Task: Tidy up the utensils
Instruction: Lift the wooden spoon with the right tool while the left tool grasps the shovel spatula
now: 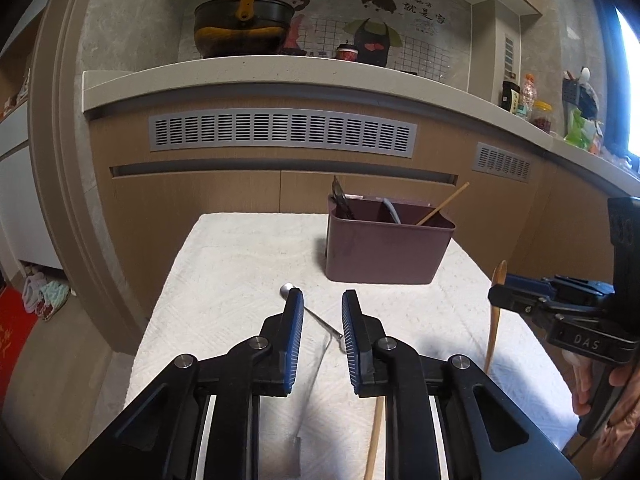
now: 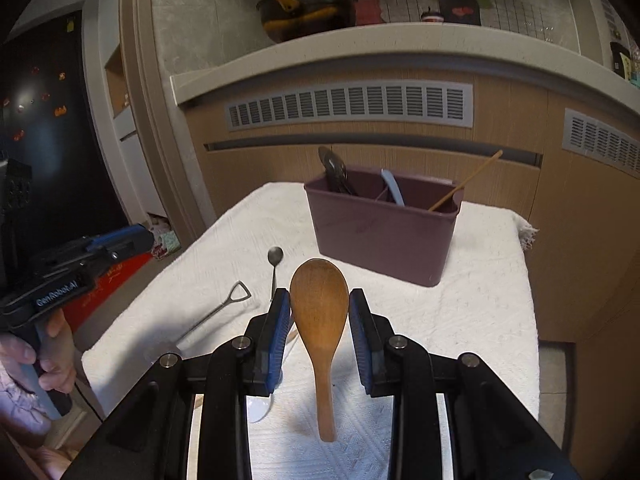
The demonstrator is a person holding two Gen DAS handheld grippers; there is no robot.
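A purple utensil caddy (image 1: 386,248) (image 2: 380,232) stands at the far side of the white cloth and holds a dark utensil, a grey handle and a wooden chopstick. My right gripper (image 2: 319,304) is shut on a wooden spoon (image 2: 320,312), held by its bowl above the cloth; the gripper (image 1: 500,300) and the spoon (image 1: 495,316) also show in the left wrist view. My left gripper (image 1: 322,312) is open and empty over a small metal spoon (image 1: 316,316) (image 2: 275,264). A small shovel-shaped metal utensil (image 2: 224,312) lies left of it.
The table is covered by a white textured cloth (image 1: 240,280) (image 2: 460,320). A wooden stick (image 1: 374,436) lies under my left gripper. A white spoon (image 2: 260,408) lies under my right gripper. Kitchen cabinets and a counter with a pot (image 1: 244,28) stand behind.
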